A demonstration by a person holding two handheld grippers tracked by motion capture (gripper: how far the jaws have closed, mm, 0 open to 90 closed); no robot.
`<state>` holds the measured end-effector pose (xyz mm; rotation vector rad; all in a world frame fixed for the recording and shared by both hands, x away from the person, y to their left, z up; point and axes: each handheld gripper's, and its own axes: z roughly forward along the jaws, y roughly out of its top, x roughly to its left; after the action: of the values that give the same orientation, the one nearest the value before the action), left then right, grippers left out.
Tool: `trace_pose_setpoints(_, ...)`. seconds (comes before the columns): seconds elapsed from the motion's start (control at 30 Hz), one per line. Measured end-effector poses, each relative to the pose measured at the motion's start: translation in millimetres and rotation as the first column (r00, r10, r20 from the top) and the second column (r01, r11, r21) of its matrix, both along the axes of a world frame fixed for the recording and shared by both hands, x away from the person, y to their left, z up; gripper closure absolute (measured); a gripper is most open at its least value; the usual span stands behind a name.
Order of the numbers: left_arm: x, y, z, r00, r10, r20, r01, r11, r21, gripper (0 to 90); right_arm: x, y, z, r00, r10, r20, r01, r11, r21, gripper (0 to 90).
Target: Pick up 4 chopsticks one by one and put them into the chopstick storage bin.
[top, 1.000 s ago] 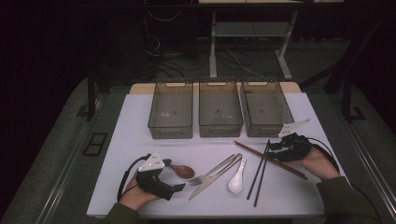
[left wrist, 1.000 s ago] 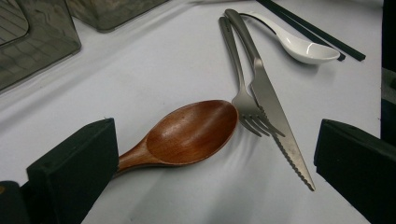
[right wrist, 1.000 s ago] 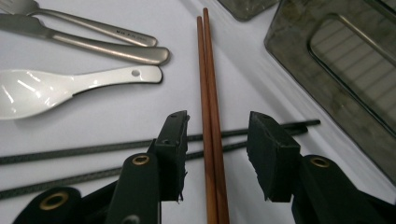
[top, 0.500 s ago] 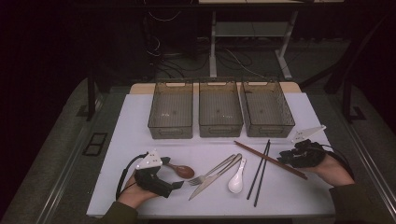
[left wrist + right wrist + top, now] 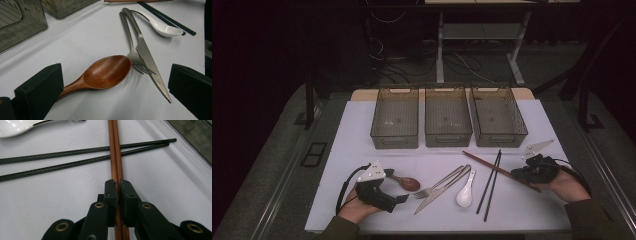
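Observation:
My right gripper point(image 5: 516, 173) point(image 5: 117, 185) lies low at the right of the white table. It is shut on the near end of a pair of brown wooden chopsticks point(image 5: 489, 165) point(image 5: 115, 150); its jaws have just been closing onto them. The brown pair lies across two black chopsticks point(image 5: 491, 184) point(image 5: 75, 157). My left gripper point(image 5: 404, 198) point(image 5: 115, 86) rests at the front left, open, with the handle of a wooden spoon point(image 5: 408, 183) point(image 5: 107, 71) between its jaws, untouched. A steel fork point(image 5: 130, 42) and knife point(image 5: 146, 57) lie crossed beside it, then a white ceramic spoon point(image 5: 466, 193) point(image 5: 162, 25).
Three see-through grey bins point(image 5: 448, 117) stand side by side at the back of the table point(image 5: 352, 145). Beyond the table's far edge the floor is dark, with desk legs and cables.
My right gripper has slid to the right along the brown chopsticks and closed on their end. The left gripper and the cutlery have stayed put.

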<state>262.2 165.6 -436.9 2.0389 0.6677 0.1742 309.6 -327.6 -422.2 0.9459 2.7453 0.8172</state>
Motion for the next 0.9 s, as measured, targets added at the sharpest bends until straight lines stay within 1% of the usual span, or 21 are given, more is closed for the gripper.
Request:
trace_pose_setpoints(0.13,-0.2,0.5,0.2,1.0,-0.001,0.002,0.001,1.0,0.003,0.0,0.5,2.0,-1.3,0.9999,0.015,0.001,-0.015,0.9998,-0.011,83.7)
trace_pose_setpoints(0.33,-0.5,0.1,0.0,1.0,-0.003,-0.002,0.003,1.0,0.003,0.0,0.1,3.4,-1.6,0.9996,0.023,0.016,-0.023,0.9996,-0.017,83.7)
trace_pose_setpoints(0.57,-0.6,-0.1,0.1,1.0,-0.004,-0.004,0.004,1.0,0.003,0.0,-0.2,4.2,-2.2,0.9993,0.031,0.02,-0.03,0.9993,-0.022,83.7)
trace_pose_setpoints(0.73,-0.8,-0.3,0.1,1.0,-0.006,-0.005,0.006,1.0,0.003,0.0,-1.0,5.6,-2.6,0.999,0.043,0.016,-0.042,0.9989,-0.023,83.1)
trace_pose_setpoints(0.9,-0.6,-0.1,0.1,1.0,-0.008,-0.004,0.008,1.0,0.005,0.0,-1.4,9.1,-5.1,0.9979,0.065,0.01,-0.064,0.9972,-0.039,82.3)
